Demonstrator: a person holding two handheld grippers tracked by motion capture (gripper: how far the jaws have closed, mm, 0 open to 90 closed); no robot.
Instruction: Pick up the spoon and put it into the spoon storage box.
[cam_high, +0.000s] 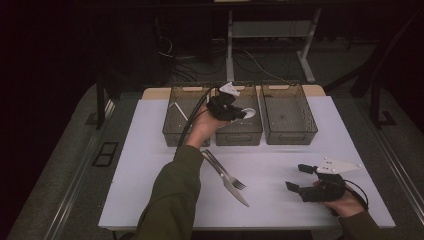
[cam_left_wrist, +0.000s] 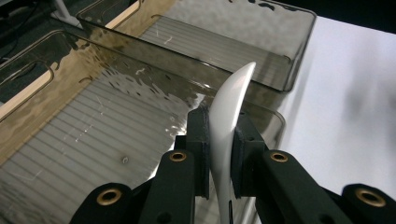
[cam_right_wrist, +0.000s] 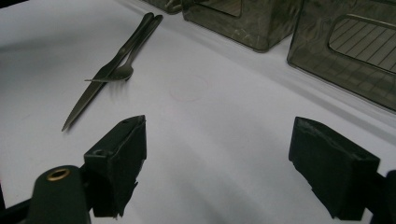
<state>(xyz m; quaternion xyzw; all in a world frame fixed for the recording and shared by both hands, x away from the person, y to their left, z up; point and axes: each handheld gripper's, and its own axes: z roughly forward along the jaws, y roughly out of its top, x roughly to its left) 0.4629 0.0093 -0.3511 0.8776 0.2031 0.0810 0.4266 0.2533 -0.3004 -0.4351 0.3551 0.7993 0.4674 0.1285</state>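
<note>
The left gripper (cam_high: 239, 113) holds a white spoon (cam_left_wrist: 227, 126) over the middle bin (cam_high: 240, 134), at the upper centre of the high view. In the left gripper view the jaws are clamped on the spoon's handle, one pad on each flat side, with the bowl end rising toward the upper middle of the frame above the bin's ribbed floor.

The spoon looks light, stiff and smooth, probably plastic or ceramic. Its glossy, curved surface could slide between the pads, so the grip seems best kept on the narrow handle near the bowl, as it is now, where the pads sit square. If it is ceramic, a drop onto the hard bin could chip it, so a low release seems wise.

The right gripper (cam_high: 299, 179) rests at the lower right of the high view, jaws wide apart and empty, over the white table (cam_high: 150, 150).

Counted: three clear grey bins in a row across the top of the table; one spoon, in the jaws; one fork (cam_right_wrist: 125, 67) and one knife (cam_right_wrist: 105, 74) lying crossed at the centre of the table, upper left in the right gripper view. The left bin (cam_high: 186, 115) holds one pale, thin item I cannot identify; the right bin (cam_high: 289, 114) looks empty.
</note>
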